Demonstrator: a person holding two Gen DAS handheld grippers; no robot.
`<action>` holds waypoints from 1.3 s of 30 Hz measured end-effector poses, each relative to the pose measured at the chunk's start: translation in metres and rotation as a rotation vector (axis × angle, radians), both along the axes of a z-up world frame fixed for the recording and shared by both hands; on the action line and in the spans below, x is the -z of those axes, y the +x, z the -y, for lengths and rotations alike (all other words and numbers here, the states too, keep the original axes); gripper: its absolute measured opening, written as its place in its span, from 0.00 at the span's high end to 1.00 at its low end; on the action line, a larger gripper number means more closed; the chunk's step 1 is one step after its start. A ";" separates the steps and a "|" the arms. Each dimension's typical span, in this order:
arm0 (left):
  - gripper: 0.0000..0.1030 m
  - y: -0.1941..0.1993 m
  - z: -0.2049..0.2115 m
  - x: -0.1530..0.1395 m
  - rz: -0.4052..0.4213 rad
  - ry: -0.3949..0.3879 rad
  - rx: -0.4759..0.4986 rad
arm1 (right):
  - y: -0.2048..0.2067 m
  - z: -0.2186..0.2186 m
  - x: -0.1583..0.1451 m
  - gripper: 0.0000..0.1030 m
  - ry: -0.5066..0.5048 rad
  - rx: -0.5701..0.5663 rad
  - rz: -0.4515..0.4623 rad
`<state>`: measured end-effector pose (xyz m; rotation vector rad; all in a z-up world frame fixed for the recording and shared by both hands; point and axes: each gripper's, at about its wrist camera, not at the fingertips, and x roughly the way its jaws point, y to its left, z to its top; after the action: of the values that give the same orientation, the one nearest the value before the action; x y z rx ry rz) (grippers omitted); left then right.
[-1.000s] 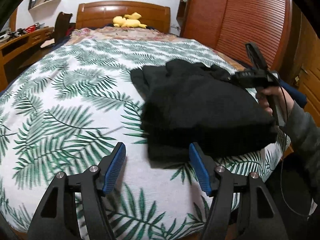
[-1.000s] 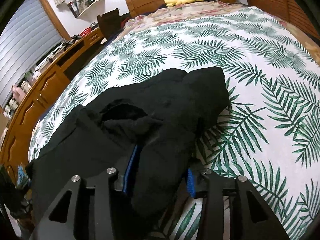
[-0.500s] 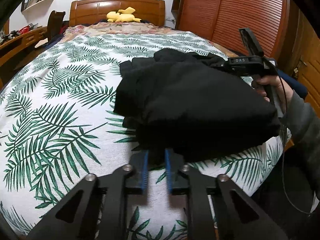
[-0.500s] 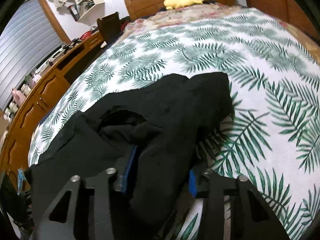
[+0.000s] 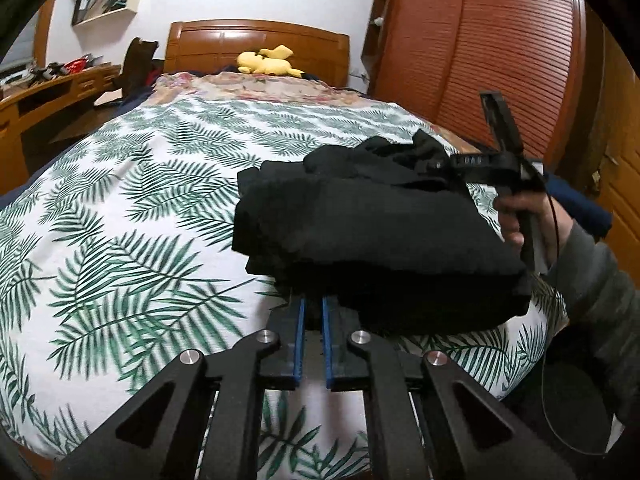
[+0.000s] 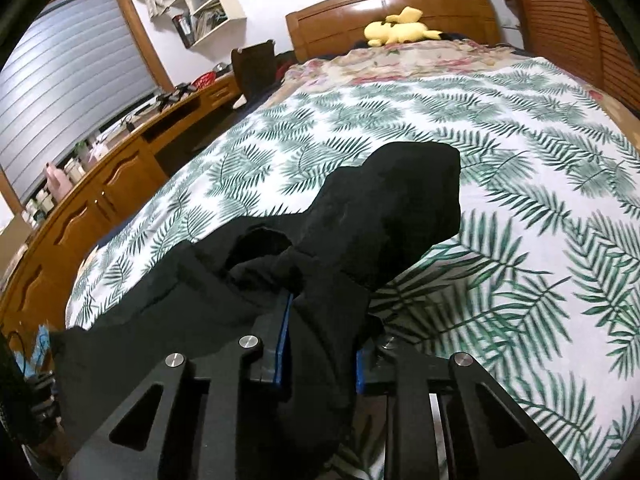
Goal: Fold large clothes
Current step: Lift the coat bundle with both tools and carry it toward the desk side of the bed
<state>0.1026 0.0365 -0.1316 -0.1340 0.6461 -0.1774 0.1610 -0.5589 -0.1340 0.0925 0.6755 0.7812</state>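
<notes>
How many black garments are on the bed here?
1: a black garment bunched near the bed's foot, gripped by the left gripper and right gripper. Layers underneath could hide another.

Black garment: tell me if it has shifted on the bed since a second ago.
Yes. The black garment has lifted and bunched toward the wardrobe side, exposing leaf-print bedspread beneath its near edge.

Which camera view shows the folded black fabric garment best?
The left wrist view: the black fabric garment lies whole on the leaf-print bedspread. The right wrist view shows only part, bunched in the right claw.
</notes>
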 end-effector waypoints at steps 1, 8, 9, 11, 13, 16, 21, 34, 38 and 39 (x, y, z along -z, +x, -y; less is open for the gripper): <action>0.92 -0.001 -0.001 0.000 0.001 0.001 -0.003 | 0.001 -0.002 0.000 0.76 -0.003 -0.004 -0.001; 0.93 -0.010 -0.013 -0.002 0.020 0.002 -0.023 | -0.007 -0.037 -0.017 0.80 -0.060 -0.058 0.061; 0.93 -0.012 -0.018 -0.003 0.026 0.001 -0.030 | -0.008 -0.043 -0.019 0.80 -0.068 -0.070 0.070; 0.93 -0.018 -0.029 -0.005 0.035 0.001 -0.047 | -0.012 -0.058 -0.022 0.80 -0.083 -0.091 0.076; 0.93 -0.023 -0.042 -0.007 0.040 -0.006 -0.062 | -0.015 -0.077 -0.024 0.81 -0.100 -0.107 0.078; 0.93 -0.033 -0.064 -0.009 0.053 -0.012 -0.092 | -0.020 -0.109 -0.031 0.81 -0.128 -0.132 0.089; 0.93 -0.056 -0.109 -0.011 0.075 -0.022 -0.167 | -0.033 -0.178 -0.055 0.82 -0.172 -0.201 0.150; 0.93 -0.096 -0.221 -0.036 0.102 0.053 -0.383 | -0.064 -0.359 -0.104 0.83 -0.179 -0.394 0.282; 0.93 -0.112 -0.253 -0.049 0.125 0.093 -0.458 | -0.066 -0.411 -0.110 0.83 -0.143 -0.444 0.295; 0.93 -0.115 -0.263 -0.053 0.130 0.105 -0.480 | -0.068 -0.423 -0.112 0.83 -0.129 -0.457 0.300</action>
<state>-0.0127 0.2993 -0.0787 -0.1707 0.4773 0.3078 0.0928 -0.1359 -0.0216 -0.3024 0.4622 1.1592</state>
